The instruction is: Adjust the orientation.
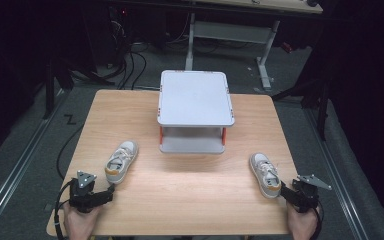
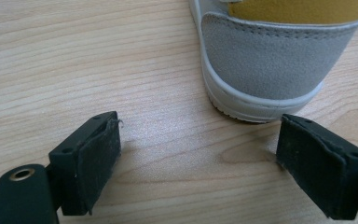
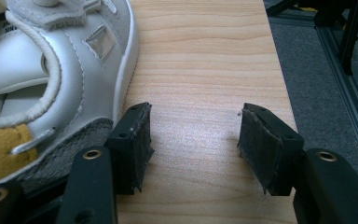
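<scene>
Two small white-and-grey shoes with yellow heel linings lie on the wooden table point(image 1: 180, 180). The left shoe point(image 1: 121, 161) has its heel point(image 2: 265, 65) just ahead of my left gripper point(image 2: 198, 161), whose jaws stand open on bare wood. In the high view that left gripper point(image 1: 107, 194) sits at the near left corner. The right shoe point(image 1: 265, 174) lies beside my right gripper point(image 1: 286, 192). In the right gripper view the right gripper point(image 3: 193, 144) is open with nothing between its pads, its left jaw close against the shoe's side point(image 3: 65, 93).
A white two-level shelf point(image 1: 195, 97) with orange posts stands at the table's far middle. The table's right edge point(image 3: 279, 74) drops to grey floor with a metal rail point(image 3: 354, 93). Desk legs and cables lie beyond.
</scene>
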The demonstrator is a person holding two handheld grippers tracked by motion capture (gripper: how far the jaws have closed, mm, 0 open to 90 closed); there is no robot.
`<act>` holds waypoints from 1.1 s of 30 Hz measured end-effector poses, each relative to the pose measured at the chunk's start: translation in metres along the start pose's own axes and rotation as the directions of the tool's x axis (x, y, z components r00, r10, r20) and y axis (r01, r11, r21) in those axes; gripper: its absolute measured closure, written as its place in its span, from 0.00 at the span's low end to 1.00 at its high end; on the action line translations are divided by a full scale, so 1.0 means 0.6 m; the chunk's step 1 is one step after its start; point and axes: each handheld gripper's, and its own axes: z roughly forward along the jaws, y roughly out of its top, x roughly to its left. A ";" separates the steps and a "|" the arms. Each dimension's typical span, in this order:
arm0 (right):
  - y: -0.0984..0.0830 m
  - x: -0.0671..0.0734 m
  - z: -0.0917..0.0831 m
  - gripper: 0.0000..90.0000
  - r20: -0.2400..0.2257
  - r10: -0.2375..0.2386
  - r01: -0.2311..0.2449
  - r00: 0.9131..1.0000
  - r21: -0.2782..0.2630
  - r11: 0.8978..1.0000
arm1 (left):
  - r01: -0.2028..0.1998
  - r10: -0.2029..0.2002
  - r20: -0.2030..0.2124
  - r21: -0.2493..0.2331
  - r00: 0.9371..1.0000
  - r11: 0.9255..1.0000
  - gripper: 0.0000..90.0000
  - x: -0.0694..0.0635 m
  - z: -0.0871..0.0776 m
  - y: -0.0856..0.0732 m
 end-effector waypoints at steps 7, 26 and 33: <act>0.000 0.001 0.000 0.48 0.005 0.000 0.000 1.000 0.003 1.000 | -0.008 0.008 0.007 0.001 1.000 1.000 0.16 0.000 0.000 0.001; 0.000 0.001 0.000 0.48 0.008 -0.002 0.002 1.000 0.003 1.000 | 0.006 0.003 0.106 -0.085 0.994 0.996 0.17 -0.012 -0.037 0.040; 0.000 0.001 0.000 0.48 0.008 -0.002 0.002 1.000 0.003 1.000 | 0.006 0.004 0.122 -0.088 0.992 0.996 0.16 -0.014 -0.039 0.064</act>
